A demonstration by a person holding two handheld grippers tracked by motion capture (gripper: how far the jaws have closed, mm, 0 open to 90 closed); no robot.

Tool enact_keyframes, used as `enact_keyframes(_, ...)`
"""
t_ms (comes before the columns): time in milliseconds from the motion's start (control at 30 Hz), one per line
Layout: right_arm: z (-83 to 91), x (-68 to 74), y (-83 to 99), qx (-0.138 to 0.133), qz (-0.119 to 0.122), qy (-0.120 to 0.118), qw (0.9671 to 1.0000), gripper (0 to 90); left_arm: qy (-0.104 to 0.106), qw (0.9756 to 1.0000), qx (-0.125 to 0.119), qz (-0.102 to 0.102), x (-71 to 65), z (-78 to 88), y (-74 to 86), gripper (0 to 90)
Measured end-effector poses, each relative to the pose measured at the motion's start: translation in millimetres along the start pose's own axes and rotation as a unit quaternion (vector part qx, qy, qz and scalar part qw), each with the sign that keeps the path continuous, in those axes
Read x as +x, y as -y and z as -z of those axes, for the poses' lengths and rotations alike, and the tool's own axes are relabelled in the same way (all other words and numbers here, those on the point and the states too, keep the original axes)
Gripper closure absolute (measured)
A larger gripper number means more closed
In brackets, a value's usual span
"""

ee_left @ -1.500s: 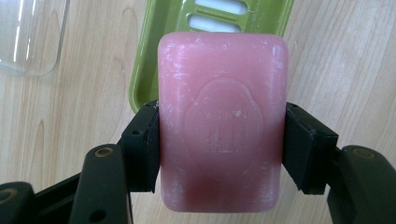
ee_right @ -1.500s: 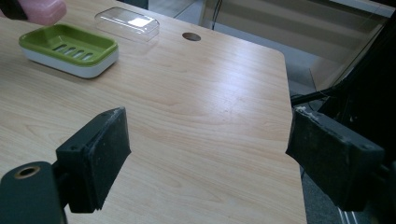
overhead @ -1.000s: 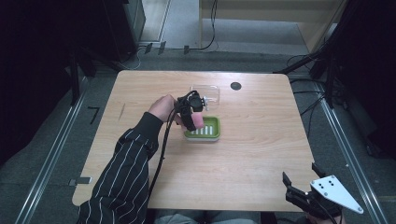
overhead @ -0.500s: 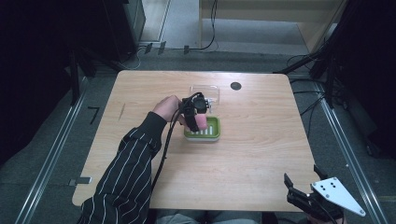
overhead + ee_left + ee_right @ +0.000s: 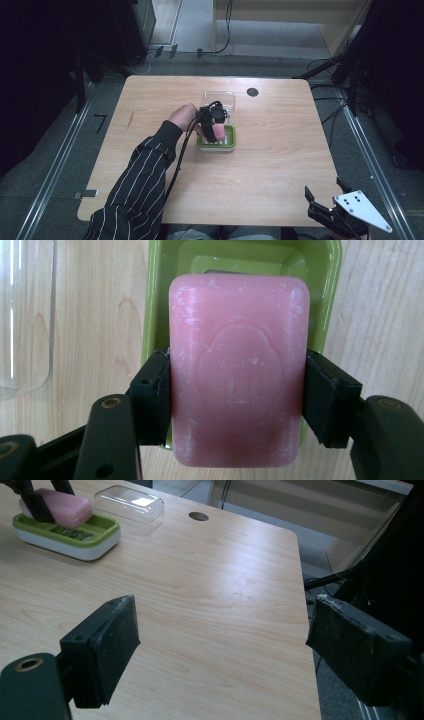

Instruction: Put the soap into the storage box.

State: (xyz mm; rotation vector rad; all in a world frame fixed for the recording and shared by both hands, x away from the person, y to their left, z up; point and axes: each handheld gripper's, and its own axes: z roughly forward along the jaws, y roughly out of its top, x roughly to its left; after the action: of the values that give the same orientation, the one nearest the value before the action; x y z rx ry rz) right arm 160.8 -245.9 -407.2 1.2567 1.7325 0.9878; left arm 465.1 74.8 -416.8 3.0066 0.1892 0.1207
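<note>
A pink soap bar (image 5: 238, 370) is clamped between the two black jaws of my left gripper (image 5: 238, 402), held just above the green soap dish (image 5: 330, 270). From above, the left gripper (image 5: 212, 131) hovers over the dish (image 5: 229, 144) near the table's middle, soap (image 5: 209, 132) in its grasp. In the right gripper view the soap (image 5: 56, 506) rests low over the dish (image 5: 65, 535). My right gripper (image 5: 327, 210) hangs off the table's near right corner, jaws wide apart with nothing between them (image 5: 222, 645).
A clear plastic lid (image 5: 219, 97) lies on the table just behind the dish, also visible as the lid (image 5: 129, 500) and lid (image 5: 25, 315). A dark round hole (image 5: 252, 92) sits in the tabletop at the back right. Bare wood (image 5: 280, 160) spreads in front.
The left gripper with the soap has shifted slightly right and lower over the green dish. The right gripper has stayed put.
</note>
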Motion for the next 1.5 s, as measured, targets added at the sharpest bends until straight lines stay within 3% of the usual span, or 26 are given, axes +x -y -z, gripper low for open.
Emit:
enact_keyframes(400,-0.2,-0.9,0.0,-0.002,0.001,0.000,1.0000,13.6,-0.010,0.9998,-0.004,-0.015,-0.2,-9.0,-4.2,38.5)
enact_keyframes(1233,0.2,-1.6,0.2,-0.003,0.002,0.002,1.0000,13.6,-0.012,0.9998,-0.001,-0.017,1.7,-21.2,-4.4,38.0)
enact_keyframes(1500,0.4,-1.3,0.1,-0.002,0.001,0.001,1.0000,13.6,-0.016,0.9995,-0.025,-0.013,2.0,-12.6,-3.7,36.4)
